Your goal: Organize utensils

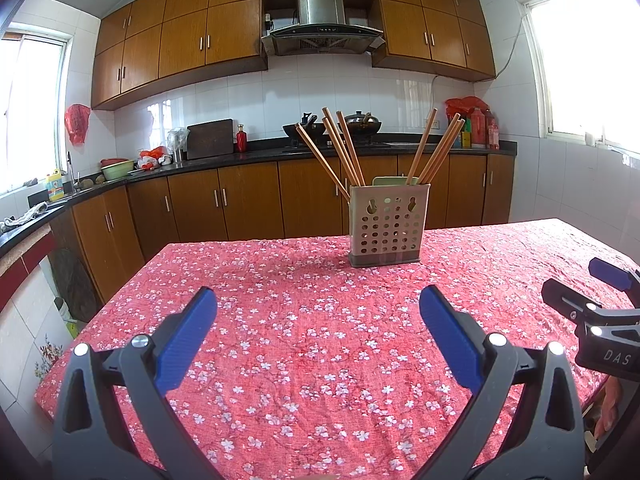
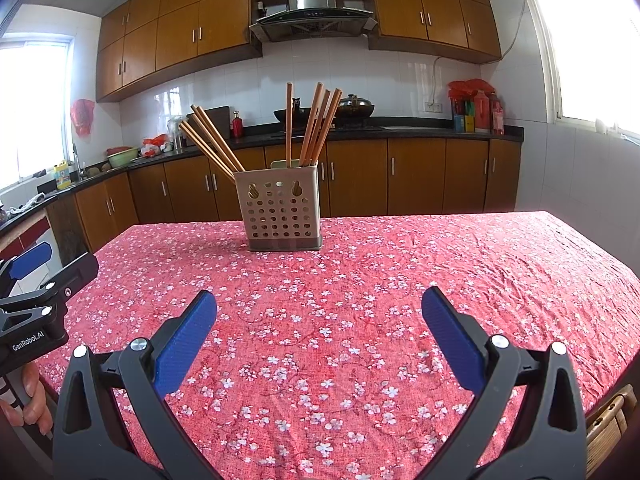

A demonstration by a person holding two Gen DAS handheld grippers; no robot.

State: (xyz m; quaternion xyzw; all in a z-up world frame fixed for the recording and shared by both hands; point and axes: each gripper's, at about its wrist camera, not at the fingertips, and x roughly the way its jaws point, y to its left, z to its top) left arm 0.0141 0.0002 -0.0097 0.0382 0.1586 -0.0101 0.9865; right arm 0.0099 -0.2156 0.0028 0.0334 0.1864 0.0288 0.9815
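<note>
Chopsticks [image 1: 344, 152] stand in two leaning bunches in a perforated holder [image 1: 388, 224] far on the red floral tablecloth [image 1: 304, 360]; about eight, though overlap blurs the count. The left gripper [image 1: 318, 304] hangs near, fingers spread, empty. The right gripper [image 1: 600, 284] is cut off at the right edge.

From the right wrist, chopsticks [image 2: 316, 124], holder [image 2: 280, 212], kitchen cabinets [image 2: 416, 172] behind. The right gripper [image 2: 320, 308] is spread, empty.

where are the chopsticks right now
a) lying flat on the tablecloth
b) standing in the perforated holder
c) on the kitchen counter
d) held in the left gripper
b: the chopsticks stand leaning in two bunches in the perforated holder on the tablecloth, while the left gripper and right gripper are both open and hold nothing.
</note>
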